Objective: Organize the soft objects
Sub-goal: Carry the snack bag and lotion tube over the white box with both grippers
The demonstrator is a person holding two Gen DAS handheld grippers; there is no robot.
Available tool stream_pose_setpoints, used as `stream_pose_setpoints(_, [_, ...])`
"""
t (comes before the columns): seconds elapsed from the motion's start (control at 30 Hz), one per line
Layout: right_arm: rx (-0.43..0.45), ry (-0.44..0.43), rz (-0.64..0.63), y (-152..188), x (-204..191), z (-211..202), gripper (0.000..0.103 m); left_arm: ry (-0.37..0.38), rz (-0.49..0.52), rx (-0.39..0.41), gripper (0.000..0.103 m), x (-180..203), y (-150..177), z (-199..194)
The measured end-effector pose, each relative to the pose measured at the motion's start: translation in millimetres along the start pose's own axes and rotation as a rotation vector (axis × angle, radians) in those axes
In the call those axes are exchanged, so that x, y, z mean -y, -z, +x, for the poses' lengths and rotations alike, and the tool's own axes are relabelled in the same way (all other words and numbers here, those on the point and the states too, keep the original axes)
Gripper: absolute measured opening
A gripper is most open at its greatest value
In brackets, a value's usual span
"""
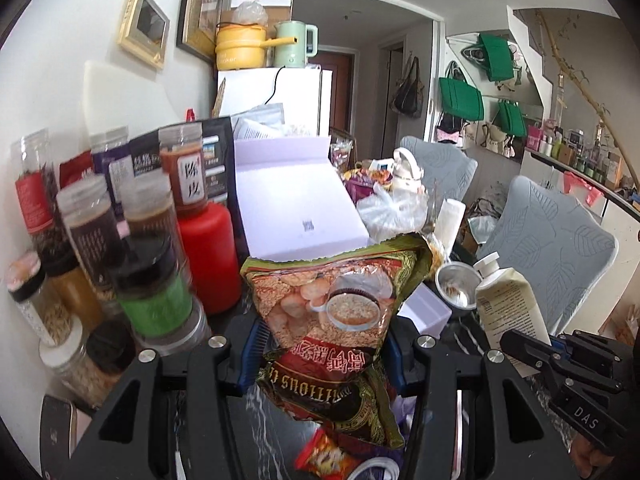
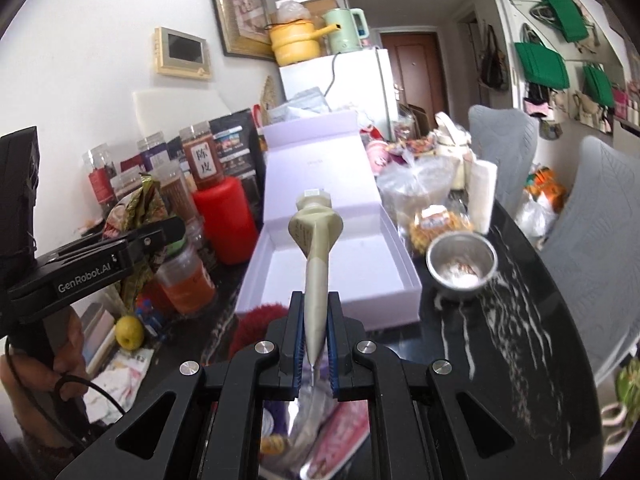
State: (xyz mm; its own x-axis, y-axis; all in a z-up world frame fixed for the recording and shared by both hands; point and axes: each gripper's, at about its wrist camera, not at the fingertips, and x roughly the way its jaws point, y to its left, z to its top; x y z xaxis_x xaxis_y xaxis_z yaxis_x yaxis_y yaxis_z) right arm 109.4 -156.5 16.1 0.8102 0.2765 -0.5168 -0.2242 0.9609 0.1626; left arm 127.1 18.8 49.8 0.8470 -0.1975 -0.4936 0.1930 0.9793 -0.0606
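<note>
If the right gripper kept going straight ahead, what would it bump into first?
Probably the open white box. The right gripper, shut on a cream tube, points down at it; the tube's cap would likely touch first, though depth is unclear.

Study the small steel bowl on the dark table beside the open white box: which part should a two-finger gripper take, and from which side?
Probably the rim of the steel bowl, from above: it stands upright and open, so one finger can go inside the thin wall and one outside. Its near edge looks free; packets crowd the far side.

The open box (image 2: 332, 268) lies between the jars (image 2: 200, 184) leftward and the bowl (image 2: 462, 264) rightward.
</note>
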Motion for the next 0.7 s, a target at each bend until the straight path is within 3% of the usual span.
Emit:
stream_pose_setpoints(0.37, [0.055,-0.018,-0.06,-59.0,10.0,16.0,0.01,0.003,0.015,0.085,0.049,7.6,-55.0,22.4])
stream_pose_setpoints(0.7, [0.105,-0.042,-0.1,-101.4,10.6,34.8,0.01,-0.012,0.02,0.112,0.049,8.2,-91.4,57.8])
